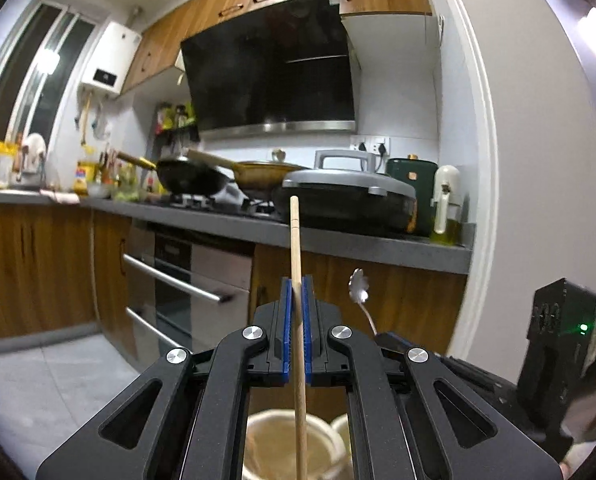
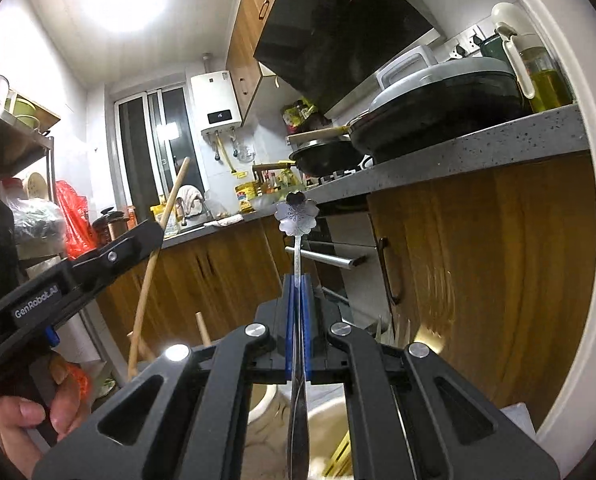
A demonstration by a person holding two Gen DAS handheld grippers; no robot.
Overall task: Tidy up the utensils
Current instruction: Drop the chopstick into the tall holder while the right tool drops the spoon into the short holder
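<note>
My left gripper (image 1: 297, 286) is shut on a wooden chopstick (image 1: 296, 248) that stands upright between its blue pads, tip pointing up. A cream cup (image 1: 270, 440) sits below it, seen through the gripper frame. My right gripper (image 2: 297, 280) is shut on a metal spoon (image 2: 297, 216) with a flower-shaped end, held upright. In the left wrist view the same spoon (image 1: 358, 290) shows to the right. In the right wrist view the left gripper (image 2: 154, 230) with its chopstick (image 2: 158, 248) is at the left, a hand (image 2: 26, 420) holding it.
A grey kitchen counter (image 1: 338, 240) runs across ahead, bearing a wok (image 1: 190, 178), a lidded pan (image 1: 346, 196) and an oil bottle (image 1: 446, 204). Wooden cabinets and an oven (image 1: 186, 280) lie under it. More wooden sticks (image 2: 204, 330) poke up low in the right wrist view.
</note>
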